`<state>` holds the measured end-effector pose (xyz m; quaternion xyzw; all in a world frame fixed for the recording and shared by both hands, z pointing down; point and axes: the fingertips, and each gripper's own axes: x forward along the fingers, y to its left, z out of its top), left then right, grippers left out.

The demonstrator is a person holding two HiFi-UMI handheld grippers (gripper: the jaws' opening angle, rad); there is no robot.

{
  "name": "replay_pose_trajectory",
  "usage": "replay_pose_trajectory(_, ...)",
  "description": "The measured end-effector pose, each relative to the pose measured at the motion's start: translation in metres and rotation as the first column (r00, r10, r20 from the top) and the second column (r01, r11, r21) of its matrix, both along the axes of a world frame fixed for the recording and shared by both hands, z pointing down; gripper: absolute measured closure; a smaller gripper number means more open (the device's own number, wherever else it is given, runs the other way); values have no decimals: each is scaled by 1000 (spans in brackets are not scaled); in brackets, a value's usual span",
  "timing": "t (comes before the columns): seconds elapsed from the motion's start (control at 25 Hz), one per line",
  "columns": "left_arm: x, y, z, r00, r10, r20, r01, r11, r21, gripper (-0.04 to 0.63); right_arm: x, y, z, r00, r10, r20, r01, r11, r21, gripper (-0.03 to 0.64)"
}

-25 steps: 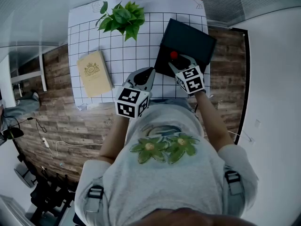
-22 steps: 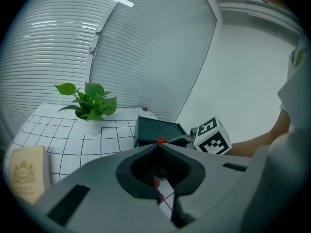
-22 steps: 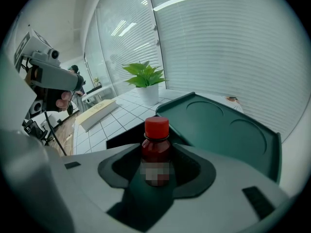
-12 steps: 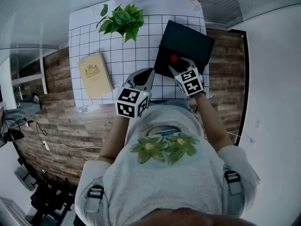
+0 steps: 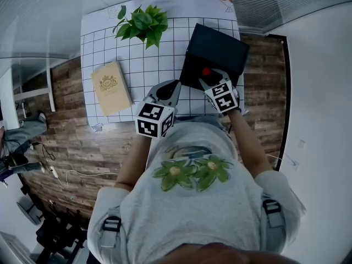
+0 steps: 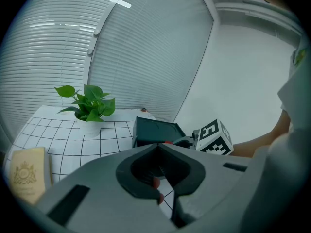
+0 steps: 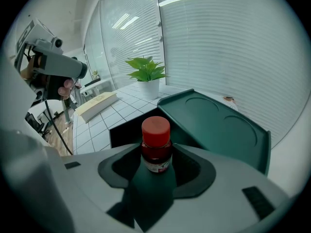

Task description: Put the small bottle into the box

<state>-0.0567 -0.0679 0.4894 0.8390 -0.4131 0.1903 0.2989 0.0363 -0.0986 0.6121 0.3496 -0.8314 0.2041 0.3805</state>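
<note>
A small bottle (image 7: 156, 147) with a red cap and dark red body stands upright between my right gripper's jaws, which are shut on it. In the head view its red cap (image 5: 206, 71) shows just ahead of my right gripper (image 5: 211, 79), at the near edge of the dark green box (image 5: 217, 51). The box (image 7: 214, 125) stands open, its lid tilted back with two round dents. My left gripper (image 5: 172, 87) hangs over the table's near edge, left of the box, jaws shut with nothing between them (image 6: 158, 147).
A white gridded mat (image 5: 143, 65) covers the table. A potted green plant (image 5: 142, 22) stands at its far side, and a tan book (image 5: 111, 86) lies at its left. Wooden floor shows on both sides. A person's hand on a tripod (image 7: 58, 76) is at the left of the right gripper view.
My right gripper with the bottle has drifted slightly nearer and right along the box's near edge. The left gripper has stayed where it was.
</note>
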Motion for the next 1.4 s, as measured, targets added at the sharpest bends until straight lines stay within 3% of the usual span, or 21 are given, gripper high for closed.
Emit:
replay_pose_trajectory(0.92,1,-1,1,1000,21,-7,-21,1000,-2,588,1,4,-9,1000,26,-16,-26,1000,6,417)
replay_pose_trajectory(1.08,1,-5,-2,1000,23,-8,-23,1000,7,588,3,5,-25,999,42,22,-42,999,20,417)
replay_pose_trajectory(1.4,8,-3,-7,999,34,-9,-34,999,21,588,9,16,-57,975,142,172,-137,990,-37,417)
